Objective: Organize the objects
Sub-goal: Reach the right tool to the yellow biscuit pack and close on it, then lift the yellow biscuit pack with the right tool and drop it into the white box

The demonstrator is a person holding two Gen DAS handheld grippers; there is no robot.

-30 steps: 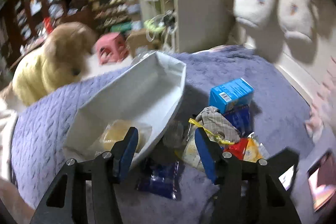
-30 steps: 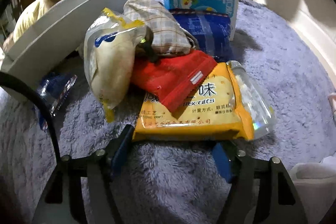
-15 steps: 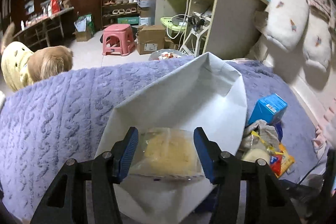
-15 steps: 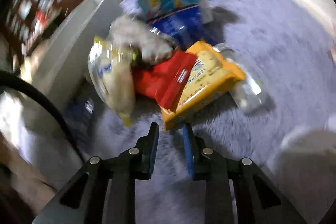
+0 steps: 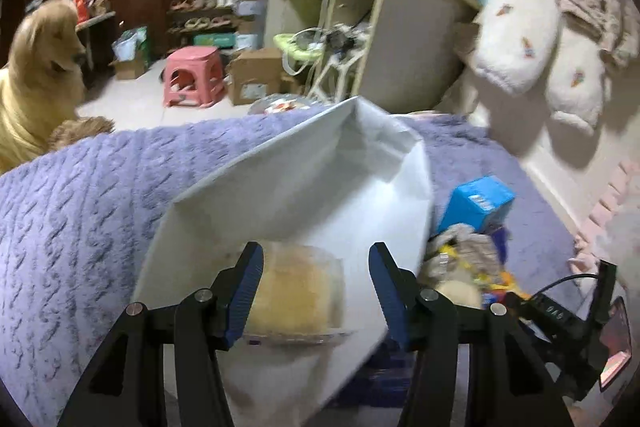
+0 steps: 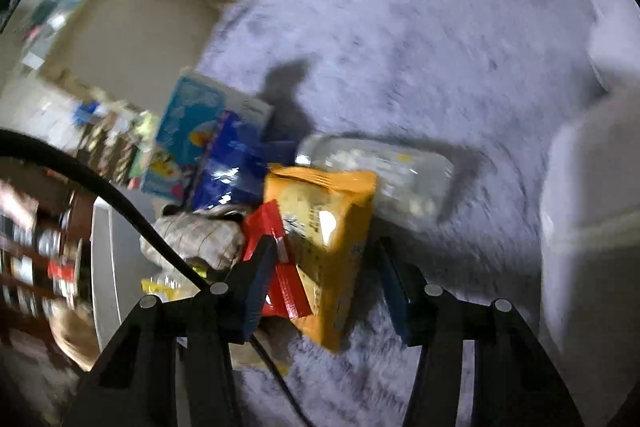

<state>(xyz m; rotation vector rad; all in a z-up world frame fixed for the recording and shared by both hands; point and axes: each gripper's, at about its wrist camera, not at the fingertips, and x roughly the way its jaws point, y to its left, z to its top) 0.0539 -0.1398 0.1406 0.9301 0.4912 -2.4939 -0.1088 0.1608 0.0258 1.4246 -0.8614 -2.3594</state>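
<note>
A white bin (image 5: 280,147) lies on the purple blanket (image 5: 80,211) with a clear bag of bread (image 5: 296,291) inside. My left gripper (image 5: 316,267) hovers open over that bag, its right finger well clear of it. To the bin's right sits a pile with a light-blue box (image 5: 476,203). In the right wrist view the pile holds a yellow biscuit pack (image 6: 324,219), a red pack (image 6: 276,259), a clear jar (image 6: 380,175), a dark-blue packet (image 6: 232,163) and a checked pouch (image 6: 200,239). My right gripper (image 6: 324,267) is opening, astride the yellow and red packs without squeezing them.
A golden dog (image 5: 36,67) sits at the bed's far left edge. A pink stool (image 5: 194,75), cartons and a desk (image 5: 400,27) stand on the floor beyond. Plush pillows (image 5: 516,39) lean on the wall at right. A black cable (image 6: 100,183) crosses the right view.
My left gripper swung left from the pile to above the bin. My right gripper rolled sharply, narrowed, then widened again, and came up to the yellow pack. The dog raised its head.
</note>
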